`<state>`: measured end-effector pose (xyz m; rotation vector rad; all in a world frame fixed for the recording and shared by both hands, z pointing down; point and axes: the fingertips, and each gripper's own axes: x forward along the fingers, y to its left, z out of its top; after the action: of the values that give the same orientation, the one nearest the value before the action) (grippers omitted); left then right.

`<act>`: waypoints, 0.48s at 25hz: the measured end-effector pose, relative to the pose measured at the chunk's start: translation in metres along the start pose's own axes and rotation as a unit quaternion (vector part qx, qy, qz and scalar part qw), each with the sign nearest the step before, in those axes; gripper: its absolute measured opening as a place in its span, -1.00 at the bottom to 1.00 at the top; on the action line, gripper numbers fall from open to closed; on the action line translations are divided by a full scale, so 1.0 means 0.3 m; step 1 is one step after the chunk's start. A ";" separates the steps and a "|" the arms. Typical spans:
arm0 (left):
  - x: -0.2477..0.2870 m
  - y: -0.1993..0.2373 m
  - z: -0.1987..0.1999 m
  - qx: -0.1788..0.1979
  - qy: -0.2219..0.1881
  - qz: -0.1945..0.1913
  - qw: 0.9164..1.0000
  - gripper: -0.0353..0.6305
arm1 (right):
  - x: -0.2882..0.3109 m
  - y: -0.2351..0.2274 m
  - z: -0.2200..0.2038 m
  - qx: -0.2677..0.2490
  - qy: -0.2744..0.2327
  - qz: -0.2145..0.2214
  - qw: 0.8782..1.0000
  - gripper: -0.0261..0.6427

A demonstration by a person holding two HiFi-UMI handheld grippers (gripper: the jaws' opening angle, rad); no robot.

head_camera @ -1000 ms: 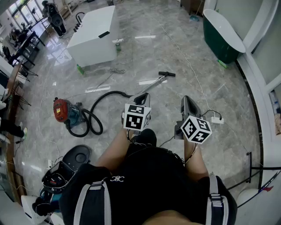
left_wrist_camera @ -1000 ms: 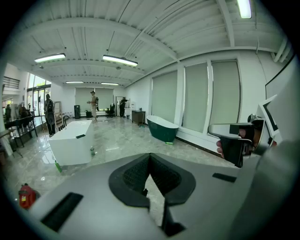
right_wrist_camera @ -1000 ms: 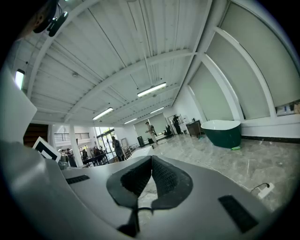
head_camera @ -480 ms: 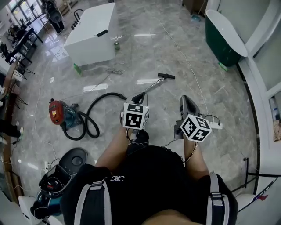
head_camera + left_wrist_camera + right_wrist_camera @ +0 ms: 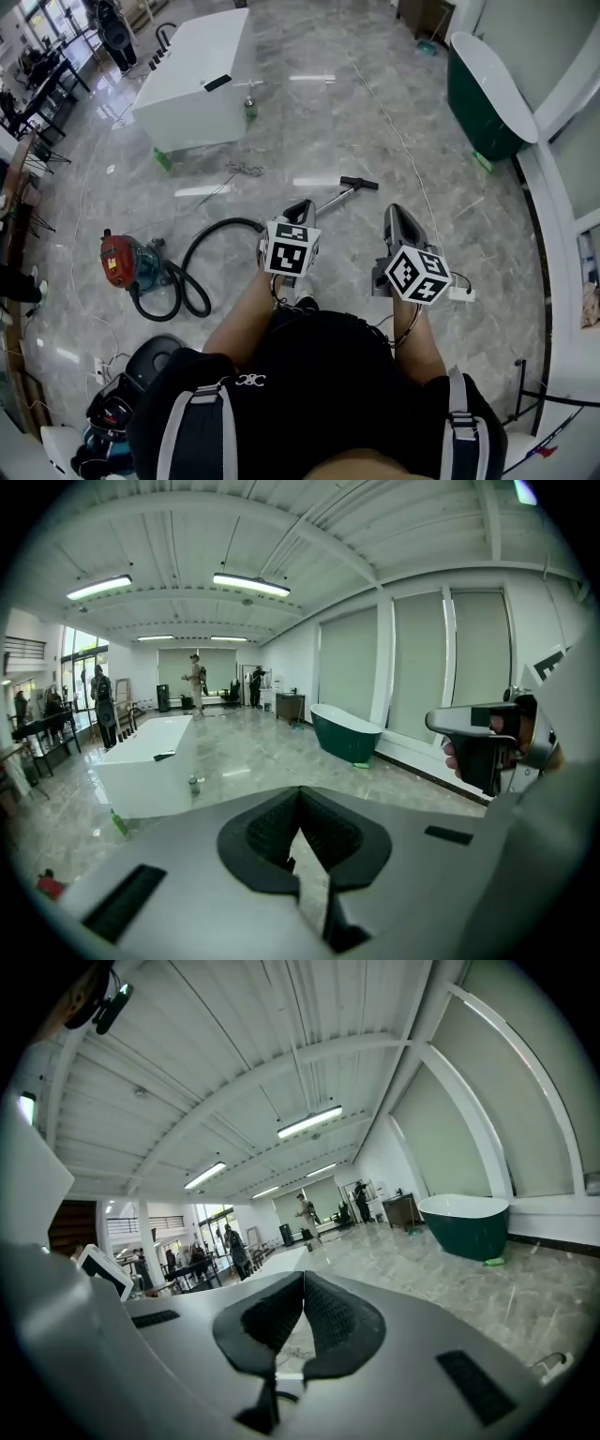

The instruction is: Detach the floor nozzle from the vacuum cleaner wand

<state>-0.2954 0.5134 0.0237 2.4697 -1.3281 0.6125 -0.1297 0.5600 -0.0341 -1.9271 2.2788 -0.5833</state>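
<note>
One vacuum cleaner (image 5: pixel 124 261) sat far left. Its wand (image 5: pixel 336 199) ran away up-right, floor nozzle (image 5: pixel 360 183) at the far end, still attached. Left gripper (image 5: pixel 302 204) hung over the wand's near end, right gripper (image 5: pixel 395 212) nearer the nozzle; both pinched closed, empty.

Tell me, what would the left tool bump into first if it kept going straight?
Probably the marble floor, short of the white block. The left tool is shut and tilts down a little; the vacuum wand seems to lie below its line, but depth is hard to judge.
</note>
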 end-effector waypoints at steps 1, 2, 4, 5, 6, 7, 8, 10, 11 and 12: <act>0.036 0.023 0.031 0.002 0.000 -0.003 1.000 -0.88 | 0.044 -0.012 0.025 0.000 -0.005 -0.005 1.000 -0.88; 0.069 0.048 0.063 0.006 0.000 -0.005 1.000 -0.88 | 0.088 -0.018 0.045 0.001 -0.007 -0.008 1.000 -0.88; 0.132 0.108 0.124 0.012 0.000 -0.007 1.000 -0.87 | 0.183 -0.022 0.070 0.006 -0.005 -0.005 1.000 -0.88; 0.167 0.138 0.141 0.012 0.004 -0.009 1.000 -0.87 | 0.232 -0.024 0.077 0.010 -0.003 -0.004 1.000 -0.88; 0.203 0.166 0.153 0.011 0.008 -0.011 1.000 -0.87 | 0.279 -0.028 0.082 0.013 -0.001 -0.006 1.000 -0.88; 0.238 0.192 0.167 0.010 0.010 -0.014 1.000 -0.87 | 0.325 -0.033 0.086 0.015 -0.001 -0.008 1.000 -0.88; 0.271 0.214 0.184 0.010 0.010 -0.018 1.000 -0.87 | 0.367 -0.039 0.092 0.015 -0.001 -0.011 1.000 -0.88; 0.326 0.247 0.209 0.010 0.014 -0.029 0.999 -0.87 | 0.428 -0.047 0.104 0.015 -0.006 -0.018 1.000 -0.88; 0.353 0.261 0.215 0.009 0.017 -0.034 0.999 -0.87 | 0.448 -0.051 0.108 0.016 -0.008 -0.021 1.000 -0.88; 0.382 0.273 0.222 0.007 0.021 -0.038 0.999 -0.87 | 0.465 -0.058 0.111 0.019 -0.010 -0.025 0.999 -0.88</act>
<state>-0.2923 0.3575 0.0240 2.4918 -1.2116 0.6533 -0.1302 0.4154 -0.0354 -1.9684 2.1983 -0.6061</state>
